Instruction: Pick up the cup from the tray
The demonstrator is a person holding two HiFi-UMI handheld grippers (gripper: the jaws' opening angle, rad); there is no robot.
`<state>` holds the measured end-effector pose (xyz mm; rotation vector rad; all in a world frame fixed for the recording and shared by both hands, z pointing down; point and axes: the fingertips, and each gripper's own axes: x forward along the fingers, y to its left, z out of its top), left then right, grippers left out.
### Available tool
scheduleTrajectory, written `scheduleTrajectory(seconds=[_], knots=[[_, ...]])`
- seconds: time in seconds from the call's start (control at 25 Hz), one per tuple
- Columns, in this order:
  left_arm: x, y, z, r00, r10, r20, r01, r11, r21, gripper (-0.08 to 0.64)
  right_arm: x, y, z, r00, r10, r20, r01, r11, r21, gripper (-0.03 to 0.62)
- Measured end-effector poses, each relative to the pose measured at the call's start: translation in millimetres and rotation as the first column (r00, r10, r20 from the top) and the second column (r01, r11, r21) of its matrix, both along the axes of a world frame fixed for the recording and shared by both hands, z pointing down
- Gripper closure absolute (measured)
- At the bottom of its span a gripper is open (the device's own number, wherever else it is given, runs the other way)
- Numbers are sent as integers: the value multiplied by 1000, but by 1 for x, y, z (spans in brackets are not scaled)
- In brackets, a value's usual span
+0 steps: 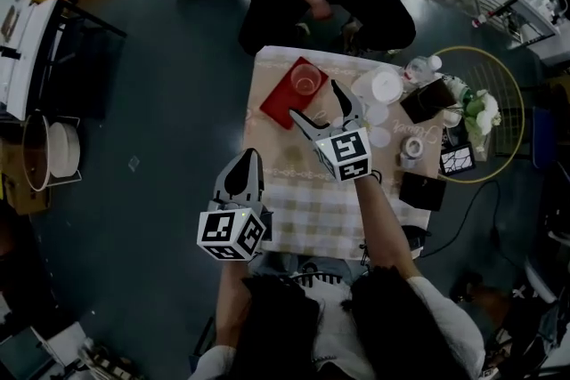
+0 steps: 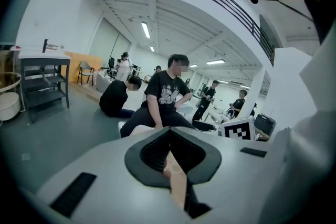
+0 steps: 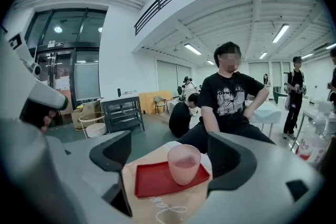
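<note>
Cup (image 3: pixel 184 163) on red tray (image 3: pixel 152 182) (upright), white discs (image 1: pixel 386 86) beside, person (image 3: pixel 229 98) seated beyond

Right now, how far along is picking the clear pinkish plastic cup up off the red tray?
Done so far: only the line-up. The clear pinkish plastic cup stands upright on the flat red tray. In hand: the right gripper faces it, jaws wide apart, not touching. To do: move in, close, lift. The left gripper is shut, empty.
</note>
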<state>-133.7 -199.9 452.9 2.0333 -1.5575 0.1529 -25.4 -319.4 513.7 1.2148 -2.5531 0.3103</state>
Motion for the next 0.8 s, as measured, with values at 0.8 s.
scheduleTrajectory(seconds=[0.8], knots=[[-28, -32, 54, 992, -111, 55, 115, 990, -87, 552, -25, -67, 99, 995, -50, -82, 45, 997, -70, 156]])
